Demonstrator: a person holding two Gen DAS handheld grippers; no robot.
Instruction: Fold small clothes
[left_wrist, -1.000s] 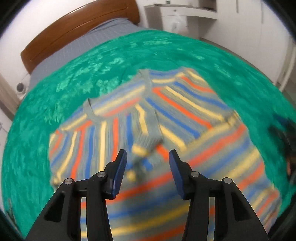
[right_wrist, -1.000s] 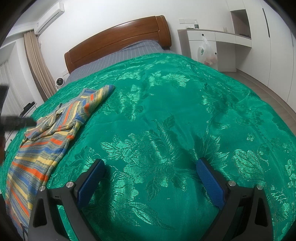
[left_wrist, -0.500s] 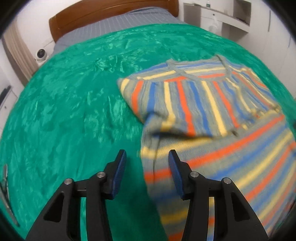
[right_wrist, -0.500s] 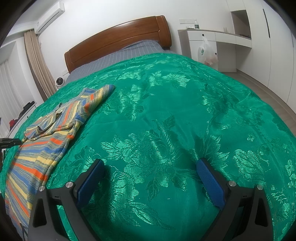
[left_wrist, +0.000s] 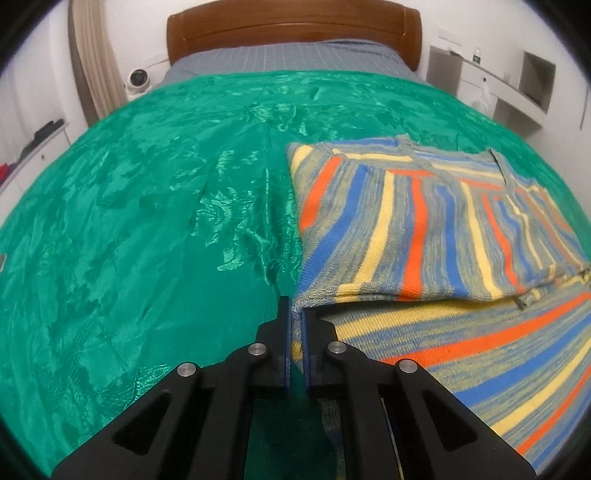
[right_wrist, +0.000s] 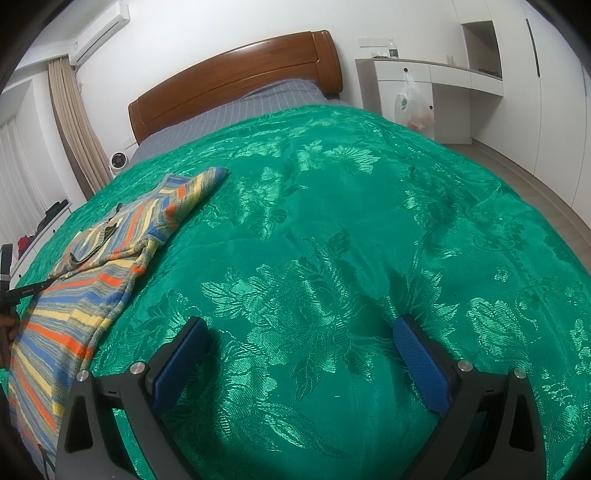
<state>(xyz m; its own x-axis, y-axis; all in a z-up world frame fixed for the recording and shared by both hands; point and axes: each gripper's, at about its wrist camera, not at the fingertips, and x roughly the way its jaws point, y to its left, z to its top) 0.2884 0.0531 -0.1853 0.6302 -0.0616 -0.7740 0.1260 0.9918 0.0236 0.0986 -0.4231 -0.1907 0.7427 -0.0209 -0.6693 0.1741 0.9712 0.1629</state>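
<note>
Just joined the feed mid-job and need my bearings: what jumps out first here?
The striped sweater lies on the green bedspread, a sleeve folded across its body. The left claw has just closed on the sweater's near edge at that fold's corner. The right claw hangs open over bare bedspread, the sweater far to its left.

One striped sweater (left_wrist: 424, 229). One green bedspread (right_wrist: 351, 258) on one bed with one wooden headboard (right_wrist: 236, 81). Two grippers: left (left_wrist: 294, 314), right (right_wrist: 301, 354). One plastic bag (right_wrist: 413, 107), one curtain (right_wrist: 74, 122), one air conditioner (right_wrist: 98, 37).
</note>
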